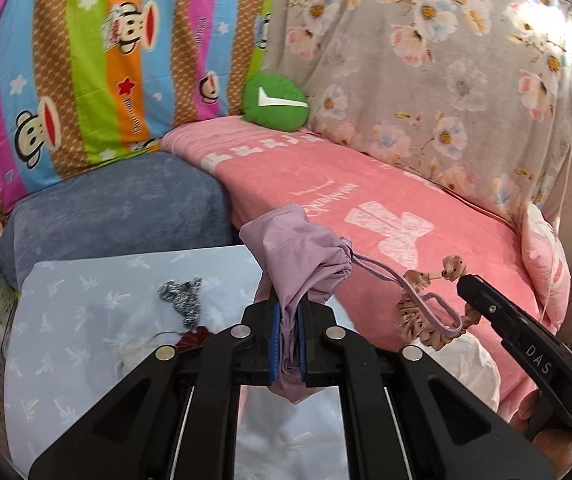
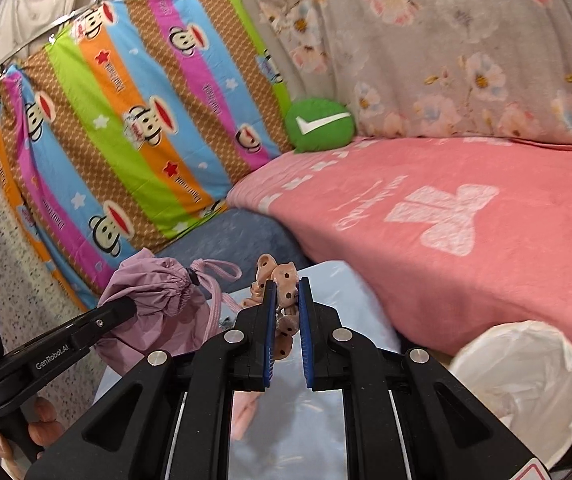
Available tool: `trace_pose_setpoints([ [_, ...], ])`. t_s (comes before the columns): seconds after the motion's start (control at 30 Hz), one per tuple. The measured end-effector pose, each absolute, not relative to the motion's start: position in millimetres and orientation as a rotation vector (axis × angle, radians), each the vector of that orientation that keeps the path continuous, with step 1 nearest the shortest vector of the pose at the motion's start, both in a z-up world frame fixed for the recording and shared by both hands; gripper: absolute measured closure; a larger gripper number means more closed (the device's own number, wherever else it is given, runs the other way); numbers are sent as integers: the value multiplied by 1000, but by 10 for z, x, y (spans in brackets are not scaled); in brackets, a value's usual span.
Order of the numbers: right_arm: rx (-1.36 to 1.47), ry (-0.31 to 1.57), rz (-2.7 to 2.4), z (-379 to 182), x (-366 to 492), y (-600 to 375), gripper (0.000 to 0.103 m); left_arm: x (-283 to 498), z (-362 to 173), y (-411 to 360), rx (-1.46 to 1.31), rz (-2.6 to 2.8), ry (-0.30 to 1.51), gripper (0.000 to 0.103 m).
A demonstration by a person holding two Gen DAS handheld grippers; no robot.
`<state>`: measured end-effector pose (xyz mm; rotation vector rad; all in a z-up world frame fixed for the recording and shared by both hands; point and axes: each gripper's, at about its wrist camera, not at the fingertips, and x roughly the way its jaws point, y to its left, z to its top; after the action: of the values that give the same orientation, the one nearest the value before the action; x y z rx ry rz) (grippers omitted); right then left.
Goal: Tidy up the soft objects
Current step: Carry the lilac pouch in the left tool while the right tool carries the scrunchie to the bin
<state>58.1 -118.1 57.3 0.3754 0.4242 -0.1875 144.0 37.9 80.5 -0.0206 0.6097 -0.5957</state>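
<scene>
My left tongs (image 1: 288, 336) are clamped on the lilac pouch (image 1: 306, 252), held above the pale blue sheet (image 1: 85, 320). My right tongs (image 2: 288, 312) pinch the spotted scrunchie (image 2: 281, 276), at the pouch's 3 o'clock; its cord (image 1: 390, 280) threads the scrunchie.

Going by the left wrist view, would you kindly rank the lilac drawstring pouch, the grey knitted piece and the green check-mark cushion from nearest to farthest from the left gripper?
1. Lilac drawstring pouch, clamped in the left gripper.
2. Grey knitted piece, left, on the pale blue sheet.
3. Green check-mark cushion, far back against the hanging fabrics.
</scene>
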Motion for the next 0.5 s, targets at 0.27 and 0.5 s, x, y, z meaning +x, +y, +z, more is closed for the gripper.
trace_pose_setpoints([
  [0.27, 406, 378, -305, 635, 23, -1813, 93, 1166, 853, -159, 38, -688, 599, 96],
  [0.5, 431, 369, -386, 569, -352, -2244, 93, 910, 797, -686, 94, -784, 619, 96],
])
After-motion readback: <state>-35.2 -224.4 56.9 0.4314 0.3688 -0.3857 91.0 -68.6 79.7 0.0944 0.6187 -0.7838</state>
